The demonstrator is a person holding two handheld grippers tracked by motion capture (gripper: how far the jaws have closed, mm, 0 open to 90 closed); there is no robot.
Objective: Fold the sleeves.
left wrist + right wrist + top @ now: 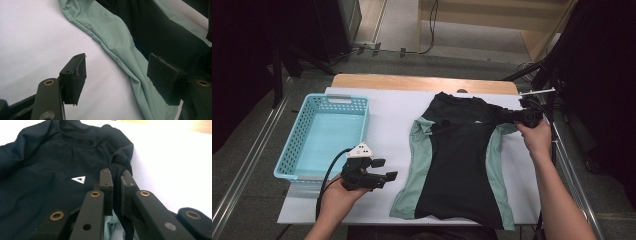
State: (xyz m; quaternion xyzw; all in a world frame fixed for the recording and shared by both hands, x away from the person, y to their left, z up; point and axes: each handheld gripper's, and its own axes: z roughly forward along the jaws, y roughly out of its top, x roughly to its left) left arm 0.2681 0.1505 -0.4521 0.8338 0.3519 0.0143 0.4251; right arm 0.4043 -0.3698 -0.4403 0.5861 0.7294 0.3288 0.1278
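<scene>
Folding the shirt sleeve inward

Right hand-held gripper [115,180] pinches the black sleeve [120,162] of the shirt [457,160], well right of the basket [324,135]; carry it low across the chest. Left hand-held gripper [384,170] waits wide apart beside the green side panel [117,42], holding nothing.

Black-and-mint stretch-fabric shirt [457,160] cut off at the left gripper view's top and right edges; sleeve fold hidden between the right tongs [116,182]; white-covered desk [392,115] partly covered.
</scene>
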